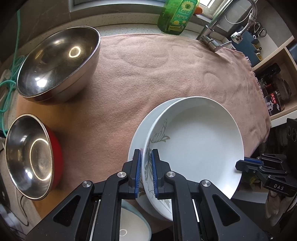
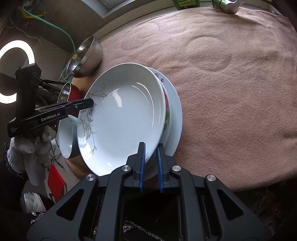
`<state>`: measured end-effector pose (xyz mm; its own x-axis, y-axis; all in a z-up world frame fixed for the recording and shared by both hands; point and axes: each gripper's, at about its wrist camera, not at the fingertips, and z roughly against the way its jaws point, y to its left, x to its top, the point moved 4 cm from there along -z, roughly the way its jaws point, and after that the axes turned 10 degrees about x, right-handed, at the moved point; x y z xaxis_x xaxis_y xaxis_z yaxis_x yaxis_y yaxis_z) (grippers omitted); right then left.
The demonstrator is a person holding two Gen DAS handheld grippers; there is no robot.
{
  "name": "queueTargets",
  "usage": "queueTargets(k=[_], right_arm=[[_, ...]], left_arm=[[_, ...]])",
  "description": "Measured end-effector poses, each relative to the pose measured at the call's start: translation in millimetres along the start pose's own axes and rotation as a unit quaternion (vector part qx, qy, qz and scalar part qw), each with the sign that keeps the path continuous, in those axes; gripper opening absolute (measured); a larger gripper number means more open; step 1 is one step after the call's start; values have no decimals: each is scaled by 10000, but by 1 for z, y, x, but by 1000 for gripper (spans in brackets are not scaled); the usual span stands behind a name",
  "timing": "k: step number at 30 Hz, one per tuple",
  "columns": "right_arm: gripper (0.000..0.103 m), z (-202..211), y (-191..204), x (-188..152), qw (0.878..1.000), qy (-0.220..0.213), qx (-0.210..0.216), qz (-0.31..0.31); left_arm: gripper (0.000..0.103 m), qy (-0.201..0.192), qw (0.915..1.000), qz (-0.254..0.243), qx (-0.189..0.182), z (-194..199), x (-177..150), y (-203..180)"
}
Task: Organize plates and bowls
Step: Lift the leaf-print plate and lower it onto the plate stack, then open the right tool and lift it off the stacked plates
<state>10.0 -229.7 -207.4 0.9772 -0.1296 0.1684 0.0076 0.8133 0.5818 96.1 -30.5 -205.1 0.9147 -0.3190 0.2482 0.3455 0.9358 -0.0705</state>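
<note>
A white deep plate with a grey leaf pattern (image 1: 194, 144) (image 2: 122, 115) sits tilted on top of a stack on the pink towel (image 1: 148, 74). Under it are a pink-flowered plate (image 2: 167, 109) and a larger white plate (image 2: 176, 115). My left gripper (image 1: 145, 152) is shut on the patterned plate's near rim; in the right wrist view it (image 2: 91, 102) comes in from the left, held by a gloved hand (image 2: 37, 148). My right gripper (image 2: 151, 146) has its blue pads on either side of the same plate's opposite rim, and it (image 1: 241, 164) shows at the plate's right edge.
A large steel bowl (image 1: 57, 63) stands at the towel's back left. A steel bowl nested in a red bowl (image 1: 29, 157) is at the left, and a teal-rimmed bowl (image 2: 66, 137) sits beside the stack. A green soap bottle (image 1: 176, 14), a faucet (image 1: 213, 37) and shelves (image 1: 274, 74) line the back and right.
</note>
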Motion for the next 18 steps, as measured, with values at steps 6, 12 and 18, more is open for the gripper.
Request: queueTargets(k=[6, 12, 18], right_arm=[[15, -3, 3, 0, 9999, 93, -34, 87], [15, -6, 9, -4, 9991, 209, -171, 316], [15, -6, 6, -3, 9994, 204, -124, 268]], left_arm=[[9, 26, 10000, 36, -17, 0, 1, 1], [9, -2, 10000, 28, 7, 2, 3, 1], [9, -35, 10000, 10, 36, 5, 4, 1]])
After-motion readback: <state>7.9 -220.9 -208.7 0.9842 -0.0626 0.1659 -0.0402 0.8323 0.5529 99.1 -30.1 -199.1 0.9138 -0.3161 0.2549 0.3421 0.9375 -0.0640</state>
